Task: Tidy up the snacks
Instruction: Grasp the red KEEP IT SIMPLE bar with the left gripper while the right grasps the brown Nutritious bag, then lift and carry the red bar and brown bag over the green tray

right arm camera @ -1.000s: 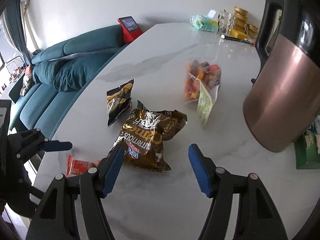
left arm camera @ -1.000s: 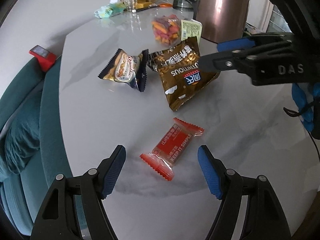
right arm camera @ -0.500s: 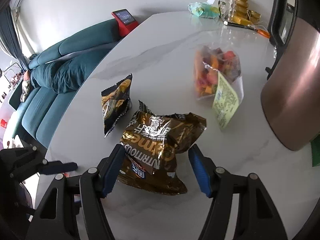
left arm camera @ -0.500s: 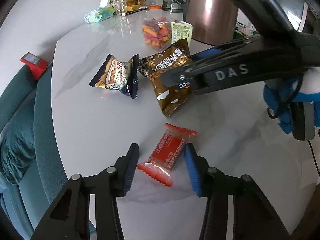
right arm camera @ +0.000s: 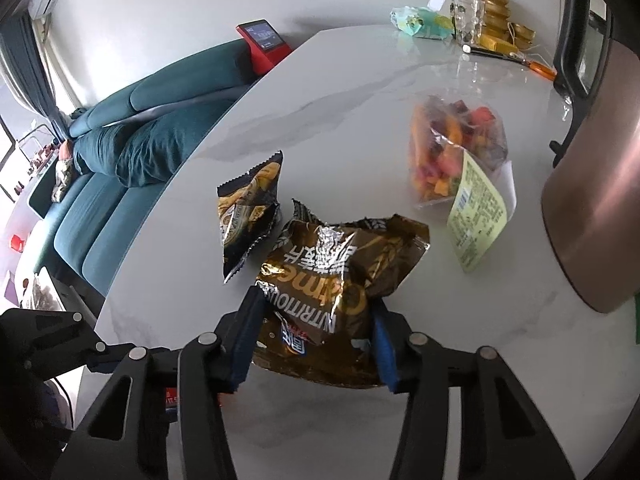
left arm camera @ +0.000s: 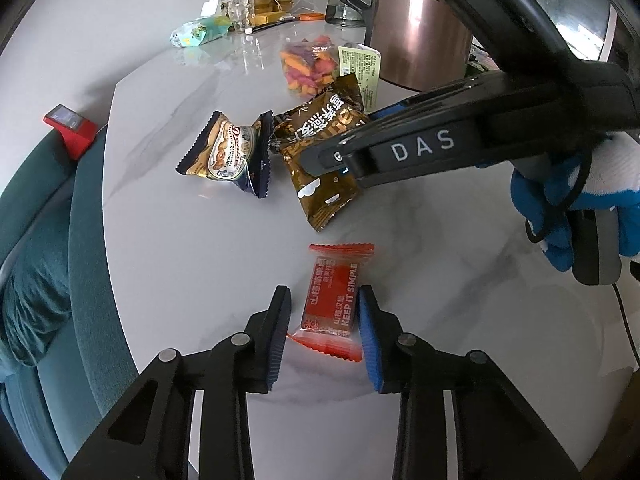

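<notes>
Left wrist view, red snack packet (left arm camera: pixel 333 304) between blue fingertips (left arm camera: pixel 366 336)

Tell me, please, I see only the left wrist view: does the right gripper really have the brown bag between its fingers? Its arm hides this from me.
Observer: Yes. In the right wrist view the brown bag sits between the two fingers of the right gripper, and both blue pads touch its sides, which are crumpled inward.
Operator: Does the brown bag touch the clear bag of coloured snacks? For me they overlap.
Observer: No. A strip of bare table shows between the brown bag and the clear bag, also beside its green label.
</notes>
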`<state>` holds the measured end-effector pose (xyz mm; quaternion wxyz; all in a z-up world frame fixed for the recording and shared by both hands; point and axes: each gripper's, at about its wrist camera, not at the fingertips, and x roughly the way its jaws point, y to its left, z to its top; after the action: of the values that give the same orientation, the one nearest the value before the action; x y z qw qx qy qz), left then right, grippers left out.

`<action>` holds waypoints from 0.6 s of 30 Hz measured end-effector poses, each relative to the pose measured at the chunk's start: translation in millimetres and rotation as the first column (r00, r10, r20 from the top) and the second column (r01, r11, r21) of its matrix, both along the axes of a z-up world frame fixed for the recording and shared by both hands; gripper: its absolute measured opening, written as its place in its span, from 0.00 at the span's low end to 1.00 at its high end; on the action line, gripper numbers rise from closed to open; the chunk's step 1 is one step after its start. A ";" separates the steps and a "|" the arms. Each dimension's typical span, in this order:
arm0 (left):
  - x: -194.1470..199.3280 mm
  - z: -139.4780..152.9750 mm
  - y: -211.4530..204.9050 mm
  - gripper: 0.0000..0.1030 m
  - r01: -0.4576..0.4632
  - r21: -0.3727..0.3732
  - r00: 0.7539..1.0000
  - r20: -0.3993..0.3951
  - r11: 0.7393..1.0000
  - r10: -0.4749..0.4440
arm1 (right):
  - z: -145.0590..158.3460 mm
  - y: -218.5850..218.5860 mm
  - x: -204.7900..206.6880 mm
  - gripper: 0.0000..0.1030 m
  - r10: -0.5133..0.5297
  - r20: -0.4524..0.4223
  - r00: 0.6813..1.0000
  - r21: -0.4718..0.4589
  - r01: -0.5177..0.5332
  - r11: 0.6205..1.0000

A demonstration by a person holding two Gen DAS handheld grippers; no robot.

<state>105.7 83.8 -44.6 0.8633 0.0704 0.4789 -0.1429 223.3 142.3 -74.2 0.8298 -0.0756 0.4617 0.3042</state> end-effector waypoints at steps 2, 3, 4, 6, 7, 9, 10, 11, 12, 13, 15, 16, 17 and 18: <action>0.0 0.8 -1.8 0.20 -0.003 0.001 1.000 -0.001 1.000 0.003 | 0.3 -1.1 0.0 0.59 0.004 0.000 1.000 0.010 -0.004 1.000; -0.1 0.9 -2.5 0.20 -0.007 0.004 1.000 -0.002 1.000 0.007 | 0.5 -2.1 -0.1 0.54 0.004 0.000 1.000 0.017 -0.004 1.000; 0.2 1.1 -2.9 0.20 -0.008 0.004 1.000 -0.001 1.000 0.008 | 0.8 -3.9 0.1 0.47 0.003 0.000 1.000 0.027 -0.003 1.000; -0.4 1.1 -3.5 0.20 -0.013 0.003 1.000 -0.001 1.000 0.013 | 0.7 -6.5 1.2 0.42 0.000 -0.006 1.000 0.041 0.000 0.999; -0.6 1.1 -3.5 0.20 -0.017 0.002 1.000 -0.001 1.000 0.017 | 0.7 -7.3 1.7 0.40 0.000 -0.009 1.000 0.046 0.001 0.999; -0.7 1.2 -3.6 0.20 -0.021 0.002 1.000 0.000 1.000 0.021 | 0.8 -8.1 1.6 0.36 0.003 -0.009 1.000 0.049 -0.002 0.999; -0.5 1.4 -3.4 0.20 -0.023 0.003 1.000 -0.001 1.000 0.023 | 0.9 -8.4 1.2 0.35 0.004 -0.008 1.000 0.050 -0.004 0.999; -0.4 1.4 -3.3 0.20 -0.024 0.003 1.000 -0.001 1.000 0.024 | 1.1 -8.6 0.6 0.35 0.004 -0.007 1.000 0.050 -0.004 0.999; -0.2 1.5 -3.5 0.20 -0.026 0.003 1.000 -0.001 1.000 0.026 | 1.1 -8.9 0.3 0.34 0.005 -0.006 1.000 0.051 -0.005 0.999; -0.4 1.6 -3.0 0.20 -0.028 0.003 1.000 -0.001 1.000 0.028 | 1.1 -9.6 0.1 0.33 0.006 -0.005 1.000 0.051 -0.005 0.999; -0.8 1.6 -3.6 0.20 -0.031 0.004 1.000 0.000 1.000 0.031 | 1.0 -10.7 -0.9 0.32 0.006 -0.002 1.000 0.052 -0.006 0.999; -1.0 1.6 -3.3 0.20 -0.031 0.004 1.000 0.000 1.000 0.031 | 1.2 -10.4 -0.9 0.31 0.002 -0.001 1.000 0.051 -0.002 0.999; -1.0 1.7 -3.9 0.20 -0.032 0.004 0.999 0.000 0.999 0.032 | 1.3 -11.0 -1.0 0.30 0.001 0.000 1.000 0.051 -0.001 0.999; -1.1 1.7 -3.6 0.20 -0.031 0.005 1.000 0.000 0.999 0.031 | 1.3 -11.5 -0.3 0.30 0.000 0.001 1.000 0.052 0.000 0.999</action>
<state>104.6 80.2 -42.9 0.8652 0.0649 0.4803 -0.1283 222.9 130.8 -72.9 0.8316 -0.0541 0.4534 0.3160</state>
